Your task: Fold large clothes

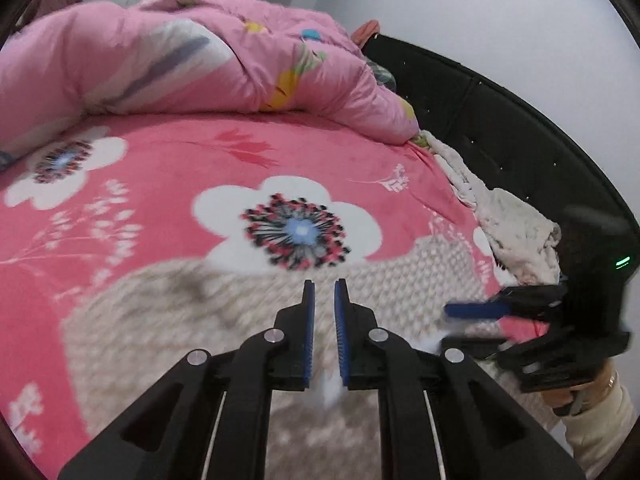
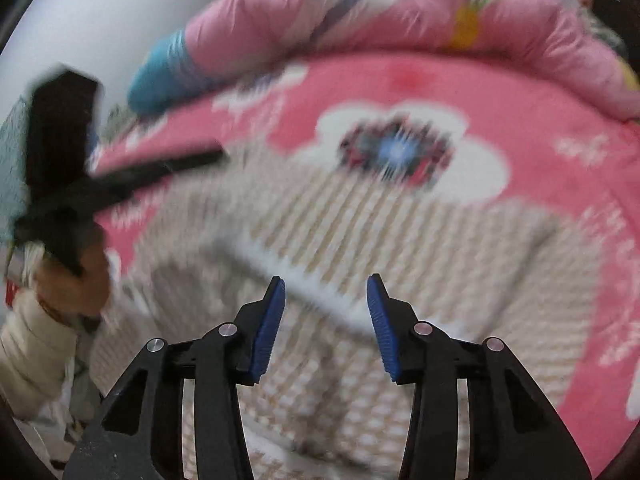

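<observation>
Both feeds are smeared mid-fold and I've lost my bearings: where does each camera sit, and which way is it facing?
Left wrist: on the left gripper, jaws nearly shut, looking down over the beige knit sweater toward the pink quilt; the right gripper shows at right.
Right wrist: on the right gripper, jaws apart and empty, facing the sweater; the left hand shows at left.
Shared: sweater, quilt, the flowered pink bedsheet.

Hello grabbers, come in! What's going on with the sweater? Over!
Left gripper shut, pinching white cloth low between its pads. Right gripper open, empty. Beige knit sweater lying on pink flowered blanket. Nothing in the way.
</observation>
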